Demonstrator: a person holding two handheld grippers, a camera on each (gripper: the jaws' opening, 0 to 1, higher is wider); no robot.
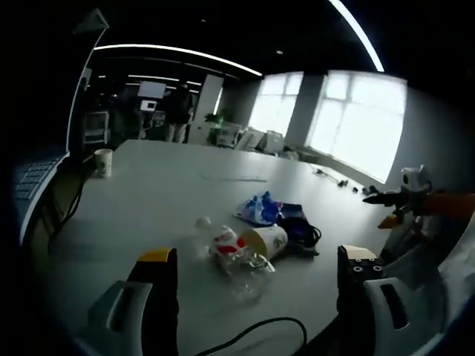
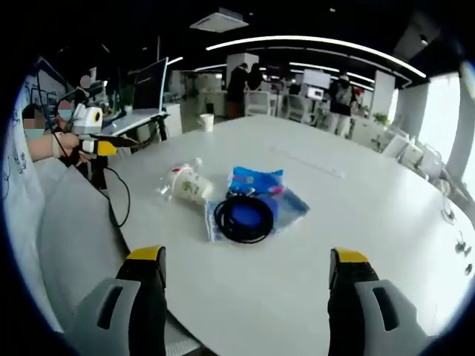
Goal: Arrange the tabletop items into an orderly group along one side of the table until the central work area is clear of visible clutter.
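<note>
A small heap lies mid-table. It holds a clear plastic bottle [image 1: 228,251] [image 2: 172,178] with a red label, a paper cup [image 1: 266,239] [image 2: 191,185] on its side, a blue packet [image 1: 261,208] [image 2: 256,180], and a coiled black cable [image 1: 304,231] [image 2: 243,217] on a dark blue pouch. My left gripper [image 1: 258,256] stands open just short of the bottle, with nothing between its jaws. My right gripper [image 2: 249,256] is open too, a little back from the coiled cable. Each gripper appears in the other's view: the right gripper [image 1: 397,199], and the left gripper [image 2: 93,132] in a person's hand.
A white cup [image 1: 103,162] [image 2: 207,122] stands alone at the far end of the round white table [image 1: 185,185] [image 2: 356,215]. An open laptop [image 1: 37,174] [image 2: 145,96] sits at that side. A thin black cord [image 1: 260,330] [image 2: 119,194] trails off the table edge. People stand in the background.
</note>
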